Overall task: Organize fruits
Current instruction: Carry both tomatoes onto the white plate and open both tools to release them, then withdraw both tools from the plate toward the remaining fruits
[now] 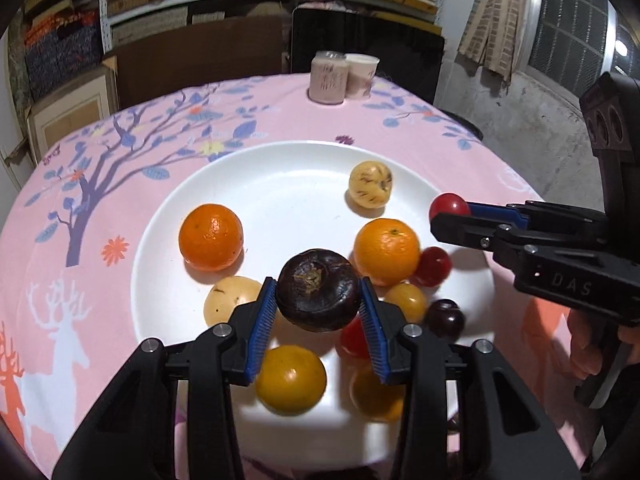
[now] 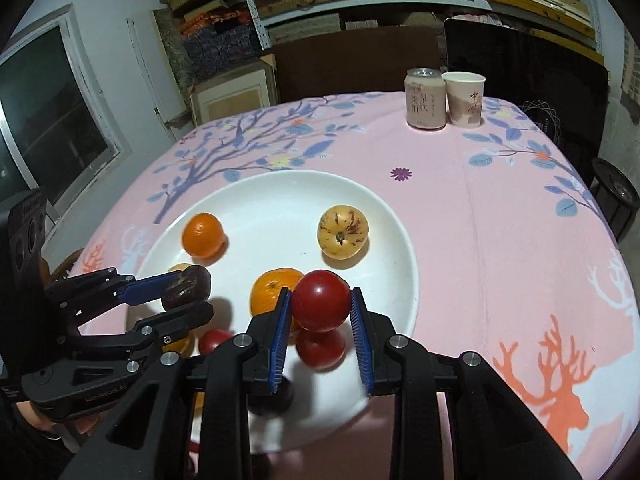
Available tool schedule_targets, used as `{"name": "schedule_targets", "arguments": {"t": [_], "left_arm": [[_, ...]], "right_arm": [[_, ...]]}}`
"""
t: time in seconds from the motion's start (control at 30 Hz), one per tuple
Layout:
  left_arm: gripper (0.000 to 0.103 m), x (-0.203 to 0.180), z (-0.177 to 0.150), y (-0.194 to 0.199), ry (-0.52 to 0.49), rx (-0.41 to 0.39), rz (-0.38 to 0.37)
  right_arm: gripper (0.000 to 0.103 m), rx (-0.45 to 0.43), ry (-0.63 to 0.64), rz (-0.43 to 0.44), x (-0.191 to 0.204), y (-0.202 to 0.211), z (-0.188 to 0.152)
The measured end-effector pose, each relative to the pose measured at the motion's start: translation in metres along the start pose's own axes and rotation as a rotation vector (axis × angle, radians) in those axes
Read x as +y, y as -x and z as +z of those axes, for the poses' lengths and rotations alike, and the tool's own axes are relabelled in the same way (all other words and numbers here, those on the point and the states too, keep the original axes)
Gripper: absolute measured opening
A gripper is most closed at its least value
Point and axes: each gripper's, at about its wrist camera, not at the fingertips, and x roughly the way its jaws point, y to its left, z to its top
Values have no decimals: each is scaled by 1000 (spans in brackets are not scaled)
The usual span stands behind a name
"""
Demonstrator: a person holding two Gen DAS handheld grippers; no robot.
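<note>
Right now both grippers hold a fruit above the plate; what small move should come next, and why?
Probably carry one fruit clear of the plate. The left gripper clamps the dark fruit and the right gripper clamps the red tomato, both lifted over the white plate, which is still crowded with mixed fruit.

Dim room, bright glare on the white plate (image 1: 280, 184), fisheye-curved dark edges, nearest fruit slightly blurred.
</note>
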Motion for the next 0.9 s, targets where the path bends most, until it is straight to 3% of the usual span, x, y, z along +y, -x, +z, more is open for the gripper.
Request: {"name": "schedule_targets", "arguments": {"t": [0.1, 0.2, 0.3, 0.43, 0.5, 0.63, 0.73, 0.8, 0.9], "left_arm": [[47, -1, 3, -3, 1, 4, -12], [63, -2, 3, 7, -4, -31, 13], [67, -5, -3, 32, -4, -76, 2], [91, -18, -34, 83, -50, -159, 31], [92, -26, -57, 100, -83, -171, 42], [93, -29, -105, 107, -87, -89, 25], [93, -27, -133, 96, -85, -25, 57], [93, -21, -140, 86, -55, 28, 54], [93, -16, -143, 88, -32, 25, 50]], "right_arm": [[39, 10, 13, 26, 2, -8, -1], [40, -14, 7, 36, 4, 3, -2], [40, -48, 23, 46, 13, 30, -7], [42, -74, 75, 60, 33, 76, -30], [45, -74, 111, 84, 44, 96, -53], [50, -5, 161, 111, 63, 109, -113], [50, 44, 180, 107, 73, 101, -149], [50, 77, 162, 116, 75, 93, -162], [50, 87, 157, 95, 80, 86, -167]]}}
